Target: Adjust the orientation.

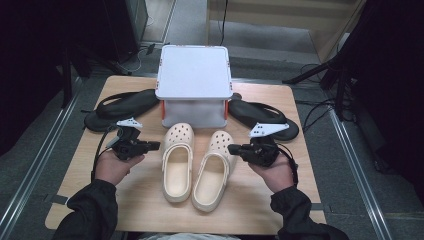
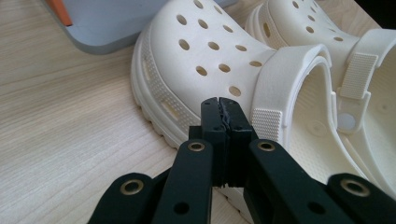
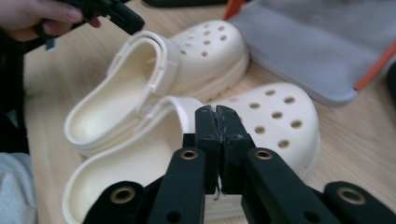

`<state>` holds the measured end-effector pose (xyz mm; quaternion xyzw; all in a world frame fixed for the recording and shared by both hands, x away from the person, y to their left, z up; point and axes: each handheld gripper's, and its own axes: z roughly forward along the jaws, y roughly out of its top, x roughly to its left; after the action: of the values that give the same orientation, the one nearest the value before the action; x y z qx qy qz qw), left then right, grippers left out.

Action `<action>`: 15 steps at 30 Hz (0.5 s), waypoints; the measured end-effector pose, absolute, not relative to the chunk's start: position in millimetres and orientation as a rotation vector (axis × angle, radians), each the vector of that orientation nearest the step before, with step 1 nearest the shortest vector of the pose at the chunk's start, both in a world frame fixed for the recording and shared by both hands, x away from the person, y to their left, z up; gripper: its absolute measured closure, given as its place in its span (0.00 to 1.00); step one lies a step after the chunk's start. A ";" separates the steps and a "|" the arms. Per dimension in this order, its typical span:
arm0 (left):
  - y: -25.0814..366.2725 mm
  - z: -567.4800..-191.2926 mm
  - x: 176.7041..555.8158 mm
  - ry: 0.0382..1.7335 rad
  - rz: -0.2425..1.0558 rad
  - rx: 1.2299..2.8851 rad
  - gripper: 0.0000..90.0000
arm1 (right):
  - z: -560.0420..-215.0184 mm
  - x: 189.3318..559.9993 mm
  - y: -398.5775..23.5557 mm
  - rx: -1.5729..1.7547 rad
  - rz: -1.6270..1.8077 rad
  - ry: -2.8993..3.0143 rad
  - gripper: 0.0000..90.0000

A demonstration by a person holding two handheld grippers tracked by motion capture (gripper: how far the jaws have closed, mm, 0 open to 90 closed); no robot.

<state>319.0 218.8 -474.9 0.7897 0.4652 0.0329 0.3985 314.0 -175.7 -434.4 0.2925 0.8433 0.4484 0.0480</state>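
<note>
Two cream clogs lie side by side at the centre of the table (image 1: 90, 165), toes toward the grey box (image 1: 194, 80) at the far side. The left gripper (image 1: 154, 145) points at the left clog (image 1: 178, 162), jaws pressed together, empty. The right gripper (image 1: 233, 148) points at the right clog (image 1: 212, 170), jaws likewise pressed together, empty. One black sandal (image 1: 120, 107) lies left of the box.

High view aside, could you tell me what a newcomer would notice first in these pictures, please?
A pair of cream clogs lies mid-table, toes towards a grey-lidded box at the far edge. A black flip-flop lies on either side of the box, one left, one right. The left gripper and right gripper point inward at the clogs, jaws shut on nothing.
</note>
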 end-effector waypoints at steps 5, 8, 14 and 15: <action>220.7 -479.8 326.7 1.200 0.080 1.996 1.00 | -450.0 315.1 -177.7 1.005 1.267 2.574 1.00; 221.5 -482.7 331.4 1.205 0.062 1.991 1.00 | -456.9 313.5 -179.7 1.061 1.270 2.570 1.00; 219.9 -483.6 336.8 1.189 0.052 1.998 1.00 | -475.3 301.2 -187.6 1.185 1.232 2.533 1.00; 219.5 -484.1 338.6 1.184 0.051 2.006 1.00 | -478.3 295.5 -190.8 1.216 1.230 2.518 1.00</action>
<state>338.6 219.5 -484.1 0.7911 0.4669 0.0203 0.3948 295.5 -190.8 -478.3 0.3977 0.8236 0.4021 0.0433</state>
